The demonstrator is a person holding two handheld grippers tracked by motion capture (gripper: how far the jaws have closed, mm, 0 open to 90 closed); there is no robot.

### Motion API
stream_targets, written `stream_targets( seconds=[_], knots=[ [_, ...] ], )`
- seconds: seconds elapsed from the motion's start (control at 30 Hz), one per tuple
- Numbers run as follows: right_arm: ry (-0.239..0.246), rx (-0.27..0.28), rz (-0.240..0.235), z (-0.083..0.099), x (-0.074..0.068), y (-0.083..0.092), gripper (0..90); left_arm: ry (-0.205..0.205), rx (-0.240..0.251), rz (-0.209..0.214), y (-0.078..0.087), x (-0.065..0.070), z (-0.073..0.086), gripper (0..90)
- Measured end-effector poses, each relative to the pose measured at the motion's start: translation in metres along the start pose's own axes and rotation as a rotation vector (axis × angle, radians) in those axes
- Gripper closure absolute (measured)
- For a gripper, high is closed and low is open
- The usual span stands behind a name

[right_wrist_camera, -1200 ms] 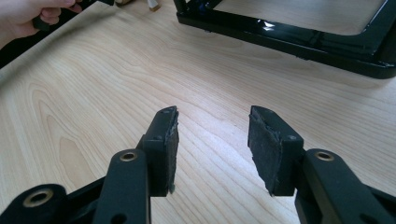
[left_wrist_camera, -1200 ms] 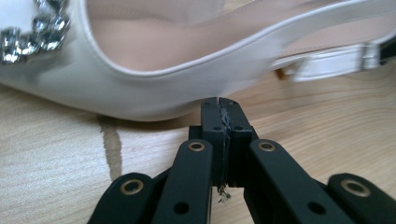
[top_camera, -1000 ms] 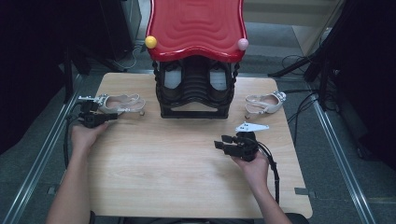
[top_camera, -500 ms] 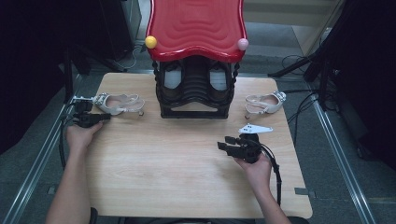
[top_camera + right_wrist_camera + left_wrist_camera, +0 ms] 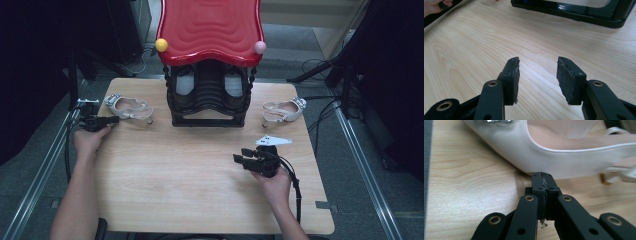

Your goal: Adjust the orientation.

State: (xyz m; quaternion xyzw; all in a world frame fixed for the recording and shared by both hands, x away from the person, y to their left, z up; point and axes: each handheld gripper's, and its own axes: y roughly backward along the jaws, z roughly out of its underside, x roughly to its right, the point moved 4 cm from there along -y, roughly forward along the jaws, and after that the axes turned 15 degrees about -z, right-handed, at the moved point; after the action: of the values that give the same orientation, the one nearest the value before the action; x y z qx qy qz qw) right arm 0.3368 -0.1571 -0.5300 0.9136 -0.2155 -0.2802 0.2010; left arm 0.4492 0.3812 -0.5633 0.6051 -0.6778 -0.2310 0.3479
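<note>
1. Left gripper [image 5: 111,119] is at the left edge of the table [image 5: 200,200], nose right up against the near side of the left shoe [image 5: 129,107]. It's a white heeled shoe with a sparkly buckle at the toe.

2. In the left gripper view the jaws are pressed flat together with nothing pinched between them. The tips look like they touch the shoe's side wall [image 5: 554,162], low down near the sole, but they have no hold on it.

3. Right gripper [image 5: 242,159] sits mid-table on the right, pointing left across bare wood. Its pads [image 5: 514,82] stand well apart and there's nothing in the gap.

4. The other shoe [image 5: 282,110] lies on the far right, on the opposite side of the rack [image 5: 209,95]. The rack already has a pair tucked under its red top [image 5: 210,27].

5. My read: this is the approach to the left shoe, before any grab.

6. Next I'd have to open the left jaws, since shut tips can only shove it. Then straddle the side wall or the rim and close gently.

7. That upper looks smooth, so a shallow bite might slip.
</note>
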Motion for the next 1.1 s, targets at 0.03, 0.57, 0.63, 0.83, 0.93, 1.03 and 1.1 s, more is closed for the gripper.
stream_targets(
  seconds=[0.03,0.57,0.63,0.83,0.93,1.03,1.1],
  knots=[
    [0.003,0.005,0.002,-0.001,0.000,0.001,54.1,-0.004,0.005,0.004,0.005,0.002,-0.002,89.9],
    [0.028,-0.016,-0.054,-0.011,-0.001,-0.017,54.3,-0.058,0.064,-0.009,0.059,0.070,-0.039,90.0],
    [0.038,-0.026,-0.062,-0.012,-0.003,-0.021,54.3,-0.056,0.066,-0.009,0.058,0.077,-0.046,90.0],
    [0.044,-0.038,-0.085,-0.016,-0.004,-0.028,54.3,-0.070,0.047,0.004,0.042,0.099,-0.051,90.0],
    [0.043,-0.031,-0.087,-0.018,-0.003,-0.027,54.2,-0.086,0.025,-0.010,0.033,0.102,-0.043,90.0],
    [0.043,-0.030,-0.086,-0.018,-0.001,-0.026,54.3,-0.073,0.014,-0.011,0.027,0.099,-0.035,90.0],
    [0.041,-0.027,-0.087,-0.018,0.000,-0.026,54.3,-0.072,0.010,-0.023,0.025,0.096,-0.030,90.0]
  ],
)
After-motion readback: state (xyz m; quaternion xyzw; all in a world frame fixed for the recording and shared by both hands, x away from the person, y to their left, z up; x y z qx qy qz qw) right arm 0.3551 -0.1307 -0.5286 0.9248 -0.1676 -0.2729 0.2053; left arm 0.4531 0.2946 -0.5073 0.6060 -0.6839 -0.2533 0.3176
